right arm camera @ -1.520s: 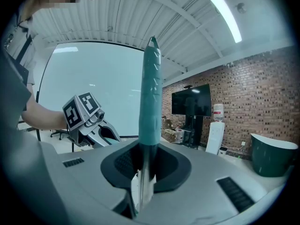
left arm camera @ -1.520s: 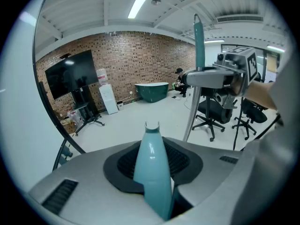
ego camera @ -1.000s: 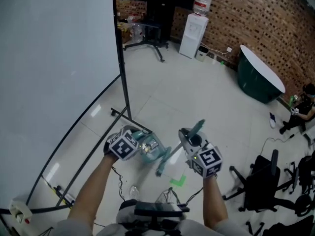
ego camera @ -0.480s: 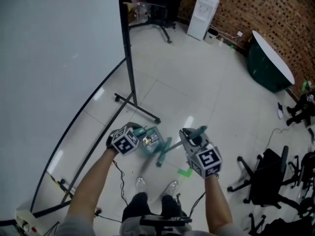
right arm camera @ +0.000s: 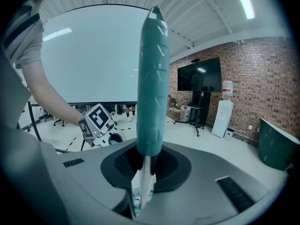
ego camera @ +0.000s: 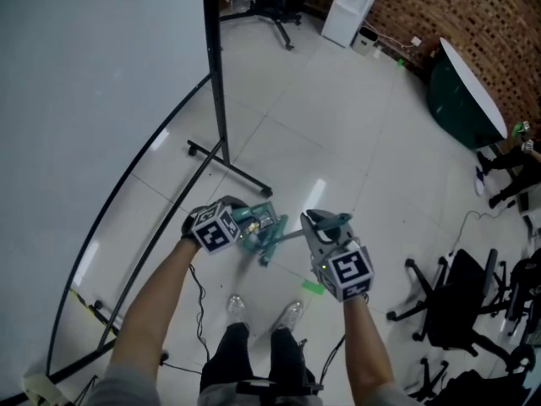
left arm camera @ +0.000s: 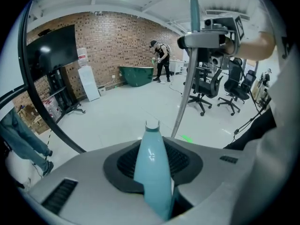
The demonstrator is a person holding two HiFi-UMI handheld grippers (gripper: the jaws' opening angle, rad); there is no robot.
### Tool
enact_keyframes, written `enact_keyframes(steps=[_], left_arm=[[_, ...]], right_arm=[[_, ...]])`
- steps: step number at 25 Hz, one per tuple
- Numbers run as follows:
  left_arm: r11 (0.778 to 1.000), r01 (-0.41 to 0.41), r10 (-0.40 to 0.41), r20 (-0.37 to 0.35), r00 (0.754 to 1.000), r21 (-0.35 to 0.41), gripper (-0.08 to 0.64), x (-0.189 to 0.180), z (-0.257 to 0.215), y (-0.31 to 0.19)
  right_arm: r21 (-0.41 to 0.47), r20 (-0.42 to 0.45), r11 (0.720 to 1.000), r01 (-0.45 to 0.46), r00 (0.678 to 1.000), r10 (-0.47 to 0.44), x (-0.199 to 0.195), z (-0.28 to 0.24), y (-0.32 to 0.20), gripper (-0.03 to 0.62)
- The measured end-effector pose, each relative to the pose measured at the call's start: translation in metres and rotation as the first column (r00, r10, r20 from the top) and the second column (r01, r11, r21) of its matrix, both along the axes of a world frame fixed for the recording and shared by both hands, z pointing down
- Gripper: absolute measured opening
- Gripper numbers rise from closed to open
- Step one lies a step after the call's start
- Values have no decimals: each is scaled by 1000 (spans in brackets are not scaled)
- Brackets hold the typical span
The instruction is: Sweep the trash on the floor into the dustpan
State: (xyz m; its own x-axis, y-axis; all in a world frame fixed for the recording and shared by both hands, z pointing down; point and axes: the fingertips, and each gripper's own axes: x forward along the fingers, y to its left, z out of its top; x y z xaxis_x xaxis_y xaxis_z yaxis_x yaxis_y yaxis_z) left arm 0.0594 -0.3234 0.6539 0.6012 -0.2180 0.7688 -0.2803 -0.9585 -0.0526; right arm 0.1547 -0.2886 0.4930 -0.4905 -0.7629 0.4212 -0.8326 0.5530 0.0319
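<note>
Dustpan (ego camera: 264,225), lower centre of the head view, looks like light, stiff plastic, best taken by its smooth handle (left arm camera: 152,168), which the left gripper (ego camera: 238,228) pinches, while the right gripper (ego camera: 319,225), just beside it, clamps the broom (right arm camera: 151,78).

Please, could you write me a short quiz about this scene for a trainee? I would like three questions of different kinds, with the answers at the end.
1. True or false: the left tongs hold nothing.
2. What are the right tongs shut on? A. a teal handle; B. a water bottle; C. a cable.
3. Fill in: in the head view, the green mark lies nearer the ___ tongs.
Key: 1. False, they grip a pale blue handle. 2. A. 3. Right.
</note>
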Motion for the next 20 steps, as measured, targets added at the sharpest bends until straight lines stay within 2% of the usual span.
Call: enact_keyframes(steps=[7, 14, 17, 20], left_arm=[[1000, -12, 13, 5, 1000, -22, 110, -5, 12, -11], [999, 4, -5, 29, 1000, 45, 122, -13, 17, -22], [997, 51, -53, 41, 998, 54, 148, -16, 19, -22], [991, 132, -133, 29, 991, 27, 234, -22, 24, -24]], right_arm=[[3, 4, 1000, 2, 1000, -2, -10, 2, -18, 43], [61, 10, 994, 85, 996, -86, -37, -9, -39, 43], [68, 16, 989, 128, 991, -129, -46, -8, -48, 43], [67, 36, 980, 186, 981, -189, -53, -11, -56, 43]])
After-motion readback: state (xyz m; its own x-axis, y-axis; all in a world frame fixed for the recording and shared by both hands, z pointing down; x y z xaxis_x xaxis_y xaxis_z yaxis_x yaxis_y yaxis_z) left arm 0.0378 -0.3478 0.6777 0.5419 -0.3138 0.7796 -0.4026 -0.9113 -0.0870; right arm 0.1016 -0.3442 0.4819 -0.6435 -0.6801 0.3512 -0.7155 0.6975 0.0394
